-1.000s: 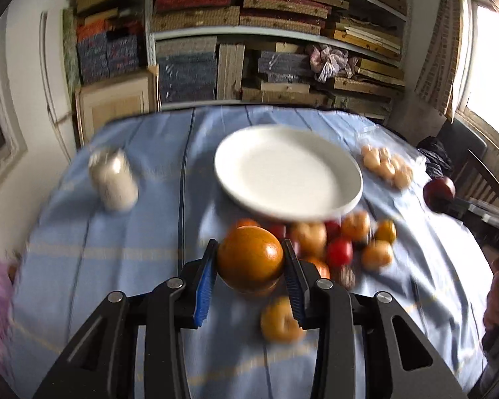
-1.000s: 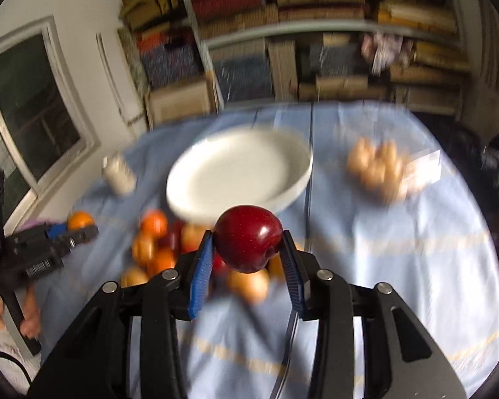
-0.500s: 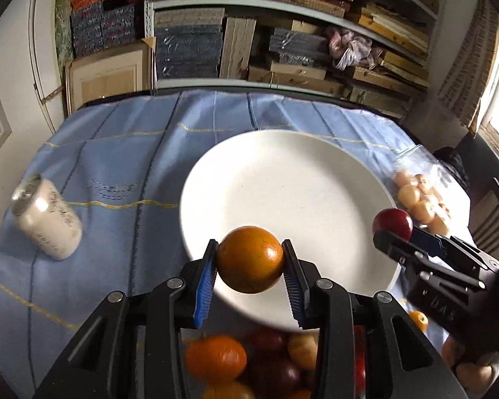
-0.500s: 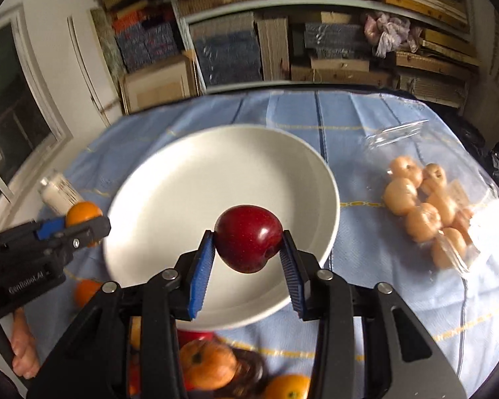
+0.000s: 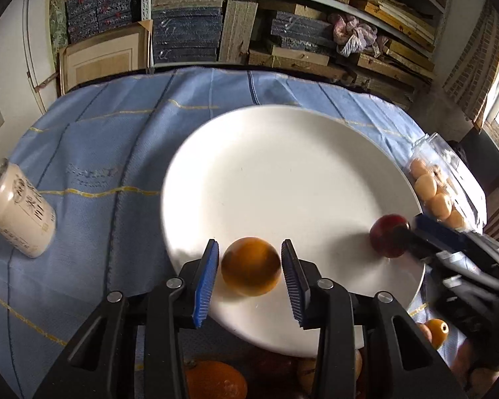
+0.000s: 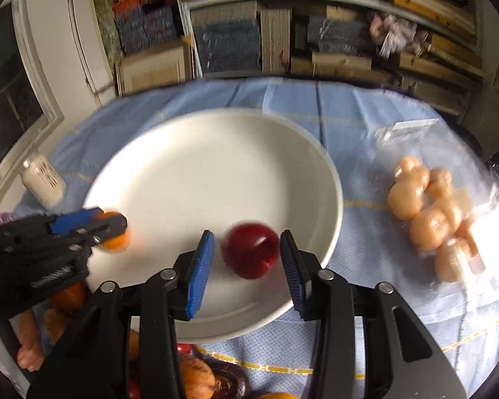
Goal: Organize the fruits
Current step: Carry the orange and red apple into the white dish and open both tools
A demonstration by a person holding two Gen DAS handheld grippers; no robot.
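Orange [image 5: 250, 266] down on the white plate [image 5: 282, 173], between the left gripper [image 5: 249, 276] pads, slim gaps either side, grip let go. Red apple [image 6: 251, 254] likewise loose on the plate inside the right gripper [image 6: 246, 266].

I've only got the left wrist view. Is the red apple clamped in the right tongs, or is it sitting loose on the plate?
Observer: In the right wrist view the red apple lies between the right tongs, and a sliver of white plate shows beside one pad. It looks loose.
Operator: Is the bag touching the plate?
Observer: No, the bag of pale round fruits lies on the blue cloth, apart from the rim.
Operator: Anything below the near rim?
Observer: A dark fruit beside an orange-coloured fruit.
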